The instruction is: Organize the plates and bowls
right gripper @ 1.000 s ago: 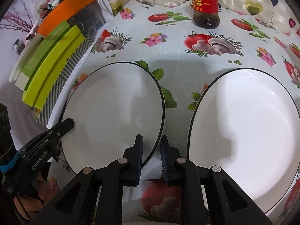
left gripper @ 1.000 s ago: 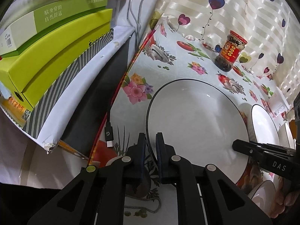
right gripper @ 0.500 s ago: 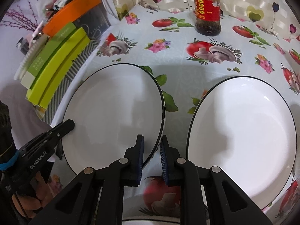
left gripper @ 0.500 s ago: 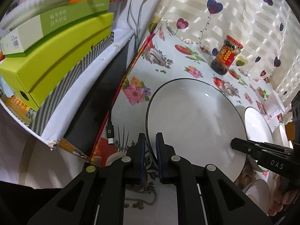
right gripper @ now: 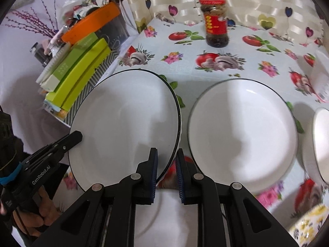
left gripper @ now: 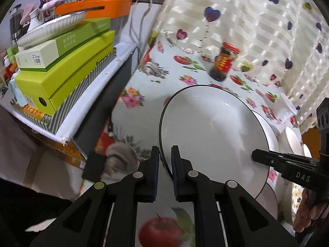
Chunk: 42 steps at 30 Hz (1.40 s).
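Tablecloth (right gripper: 185,61); plate (right gripper: 123,119) rim between jaws.

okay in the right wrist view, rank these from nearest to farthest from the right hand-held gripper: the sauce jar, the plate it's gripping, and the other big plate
1. Held plate: its rim sits between the right hand-held gripper fingers, left of center.
2. Second plate: on the tablecloth, just to the right.
3. Sauce jar: at the table's far edge, by the curtain.

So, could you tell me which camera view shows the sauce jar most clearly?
The right wrist view: the sauce jar stands sharp and upright near the curtain, red lid and label legible. The left wrist view shows it smaller, blurred and tilted by the fisheye.
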Each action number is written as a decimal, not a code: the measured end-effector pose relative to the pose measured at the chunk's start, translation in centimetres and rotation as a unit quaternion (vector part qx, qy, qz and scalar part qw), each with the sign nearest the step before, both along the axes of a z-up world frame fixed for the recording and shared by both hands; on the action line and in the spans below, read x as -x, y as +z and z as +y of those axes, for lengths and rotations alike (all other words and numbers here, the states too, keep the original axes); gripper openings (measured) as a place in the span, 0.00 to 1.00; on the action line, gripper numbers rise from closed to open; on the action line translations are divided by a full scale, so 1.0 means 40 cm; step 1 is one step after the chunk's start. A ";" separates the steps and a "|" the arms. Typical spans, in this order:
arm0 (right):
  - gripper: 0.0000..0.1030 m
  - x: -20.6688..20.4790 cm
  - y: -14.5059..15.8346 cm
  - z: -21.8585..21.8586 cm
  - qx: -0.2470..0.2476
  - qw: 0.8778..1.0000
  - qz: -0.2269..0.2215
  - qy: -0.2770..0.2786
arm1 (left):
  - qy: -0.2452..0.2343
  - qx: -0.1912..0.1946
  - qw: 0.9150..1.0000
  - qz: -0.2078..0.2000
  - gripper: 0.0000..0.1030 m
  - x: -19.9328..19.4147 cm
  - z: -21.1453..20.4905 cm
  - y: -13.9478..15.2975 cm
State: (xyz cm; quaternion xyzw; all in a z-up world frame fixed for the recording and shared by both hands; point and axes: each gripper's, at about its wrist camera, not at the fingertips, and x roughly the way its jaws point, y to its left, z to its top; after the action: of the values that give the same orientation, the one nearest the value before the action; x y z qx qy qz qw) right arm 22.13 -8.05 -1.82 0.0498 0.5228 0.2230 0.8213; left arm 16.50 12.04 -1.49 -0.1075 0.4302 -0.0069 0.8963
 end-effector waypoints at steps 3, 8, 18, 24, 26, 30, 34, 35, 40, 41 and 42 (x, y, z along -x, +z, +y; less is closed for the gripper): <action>0.16 0.056 0.021 -0.047 0.001 1.000 -0.006 -0.006 | -0.009 -0.001 1.000 -0.003 0.11 0.041 -0.040 0.014; 0.16 0.136 0.029 -0.113 0.004 1.000 -0.004 -0.015 | -0.024 0.003 1.000 0.004 0.12 0.113 -0.104 0.016; 0.16 0.269 -0.002 -0.191 0.012 1.000 0.013 -0.024 | -0.038 -0.004 0.999 0.020 0.12 0.224 -0.179 -0.010; 0.16 0.305 -0.030 -0.211 0.017 0.999 0.025 -0.025 | -0.039 -0.003 0.999 0.035 0.12 0.253 -0.199 -0.038; 0.16 0.309 -0.034 -0.212 0.019 0.999 0.027 -0.024 | -0.039 -0.006 0.998 0.040 0.12 0.258 -0.205 -0.046; 0.16 0.311 -0.045 -0.220 0.023 0.999 0.030 -0.024 | -0.040 -0.007 0.998 0.048 0.12 0.261 -0.213 -0.062; 0.16 0.309 -0.055 -0.221 0.025 0.999 0.035 -0.022 | -0.038 -0.009 0.998 0.057 0.12 0.263 -0.214 -0.075; 0.16 0.309 -0.055 -0.220 0.026 0.999 0.035 -0.022 | -0.037 -0.008 0.998 0.058 0.12 0.265 -0.214 -0.077; 0.16 0.310 -0.063 -0.205 0.046 0.998 0.029 -0.014 | -0.033 -0.012 0.997 0.069 0.13 0.269 -0.214 -0.095; 0.16 0.310 -0.060 -0.199 0.052 0.998 0.025 -0.013 | -0.034 -0.011 0.997 0.068 0.13 0.270 -0.214 -0.095; 0.16 0.310 -0.061 -0.196 0.057 0.998 0.020 -0.012 | -0.033 -0.010 0.997 0.068 0.13 0.269 -0.214 -0.096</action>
State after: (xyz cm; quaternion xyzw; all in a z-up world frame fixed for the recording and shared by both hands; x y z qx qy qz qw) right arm 9.74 -15.88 -4.25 0.0134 0.5505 0.1817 0.8147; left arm 5.73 3.48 -5.32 -0.0848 0.4935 -0.0248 0.8653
